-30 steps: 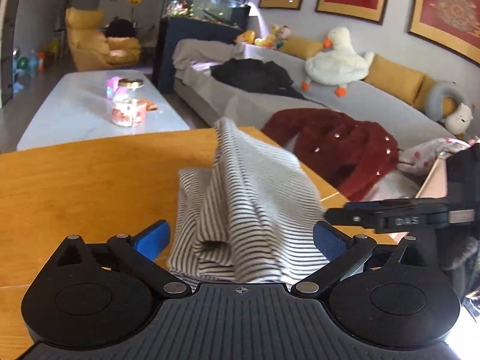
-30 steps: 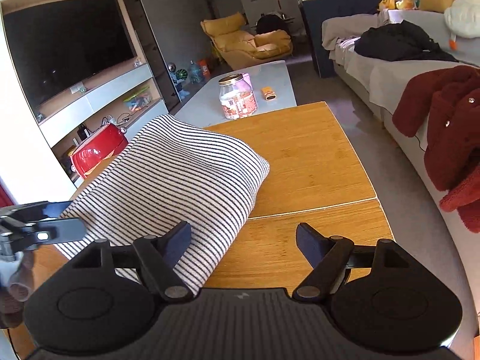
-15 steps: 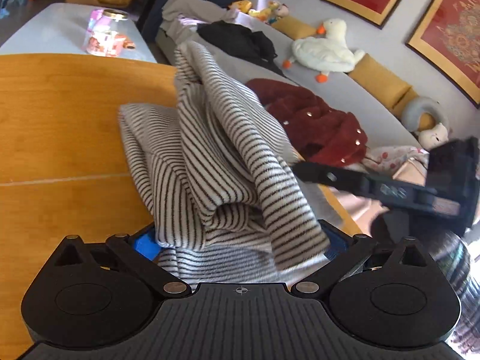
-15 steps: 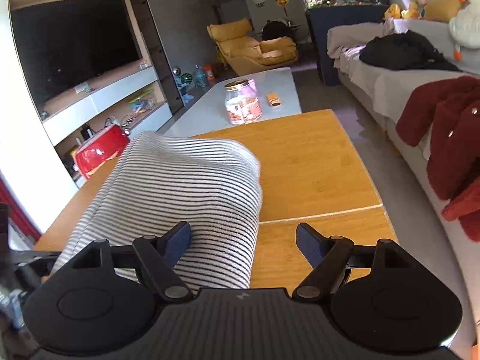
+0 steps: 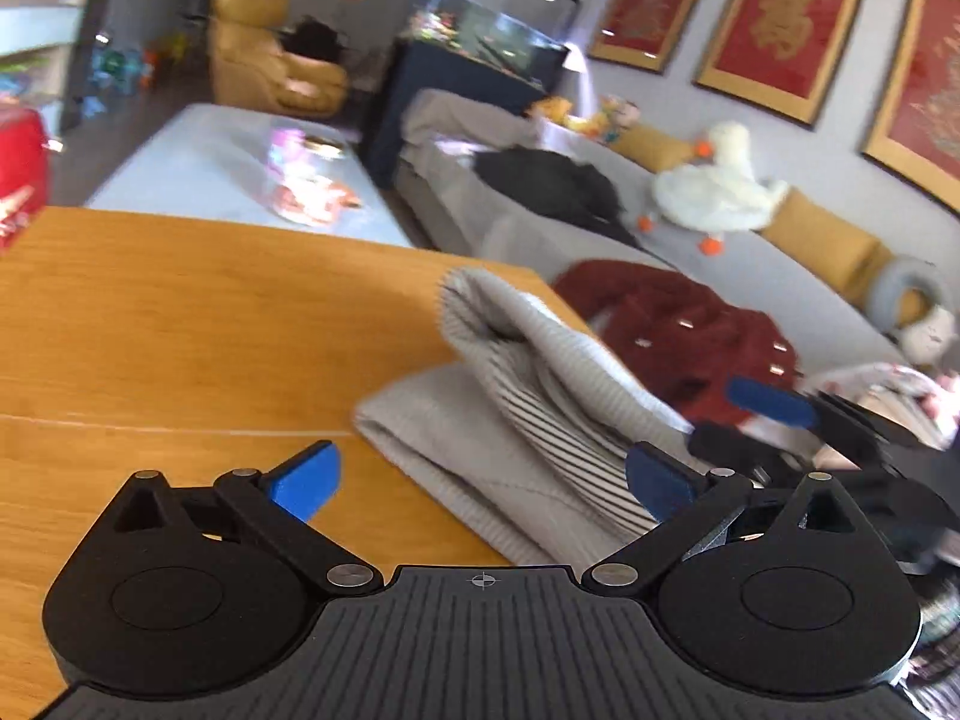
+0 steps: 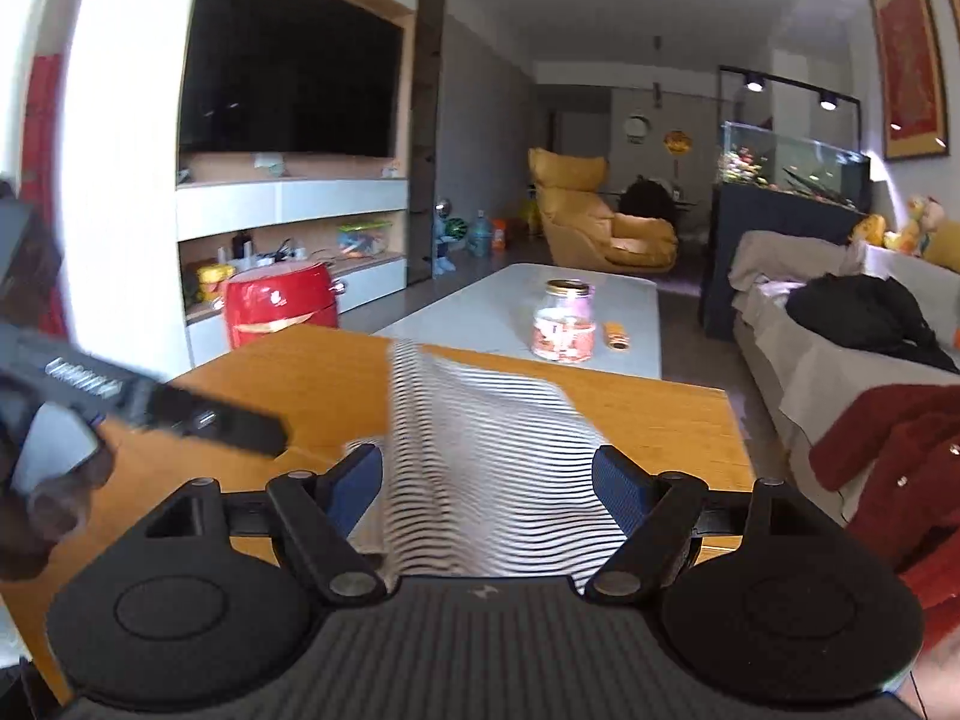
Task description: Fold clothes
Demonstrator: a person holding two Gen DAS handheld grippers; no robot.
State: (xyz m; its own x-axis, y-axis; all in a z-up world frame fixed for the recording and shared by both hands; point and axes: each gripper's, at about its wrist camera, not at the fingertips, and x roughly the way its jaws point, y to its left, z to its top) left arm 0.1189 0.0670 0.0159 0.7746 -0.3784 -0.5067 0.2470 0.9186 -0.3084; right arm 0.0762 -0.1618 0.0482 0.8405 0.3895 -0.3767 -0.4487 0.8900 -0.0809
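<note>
Striped garment (image 5: 540,420) dropped lower onto table (image 5: 180,330); both jaws wide, gripping nothing; no legible writing.

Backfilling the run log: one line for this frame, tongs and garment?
left tongs: open, nothing held | right tongs: open, straddling cloth | striped garment: partly folded, bunched on wooden table | fold: unfinished

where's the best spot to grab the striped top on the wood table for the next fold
Probably the raised fold of the striped top, its humped far end. It stands clear of the wooden table, so a finger could slip under, while the lower layer lies flat. Come from the sofa side, where the right gripper already is. Both frames are blurred, so edges are uncertain.
</note>
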